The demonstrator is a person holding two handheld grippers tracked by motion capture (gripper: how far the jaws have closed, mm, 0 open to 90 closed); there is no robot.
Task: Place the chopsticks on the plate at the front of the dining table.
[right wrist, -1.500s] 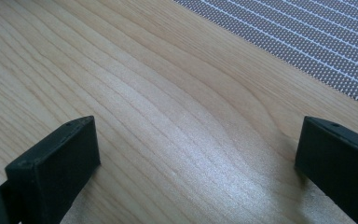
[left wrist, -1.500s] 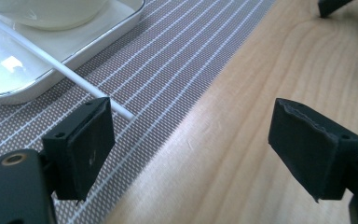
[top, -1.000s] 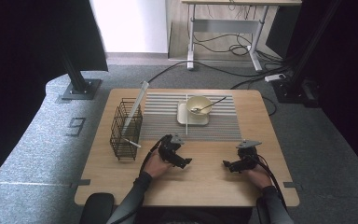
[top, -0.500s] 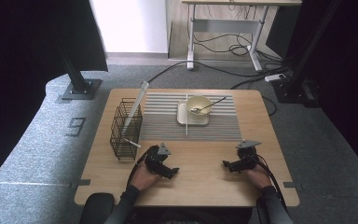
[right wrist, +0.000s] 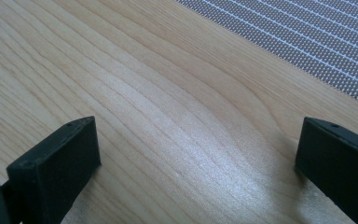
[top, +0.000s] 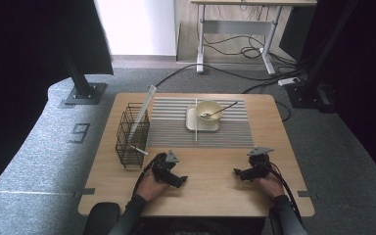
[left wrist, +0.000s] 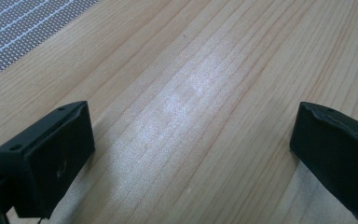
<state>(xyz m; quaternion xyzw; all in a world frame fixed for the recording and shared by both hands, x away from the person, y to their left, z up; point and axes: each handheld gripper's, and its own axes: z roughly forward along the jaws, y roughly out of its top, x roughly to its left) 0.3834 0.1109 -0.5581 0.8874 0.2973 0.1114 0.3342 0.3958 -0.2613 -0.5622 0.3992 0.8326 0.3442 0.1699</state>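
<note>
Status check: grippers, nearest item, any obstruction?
Left gripper open, empty, low over table. Right gripper likewise. Wire rack nearest the left. Nothing between them.

A lab or recording studio rather than a home. Black curtains (top: pixel 24 54) hang at 9 and 3 o'clock, black stand posts (top: pixel 81 81) rise from grey carpet (top: pixel 39 147), and loose cables (top: pixel 235 49) with a power strip (top: pixel 289 81) lie on the floor at 12 o'clock beneath a metal-framed desk (top: pixel 235 29). Tape marks (top: pixel 81 132) flank the wooden tabletop (top: pixel 210 196).
</note>
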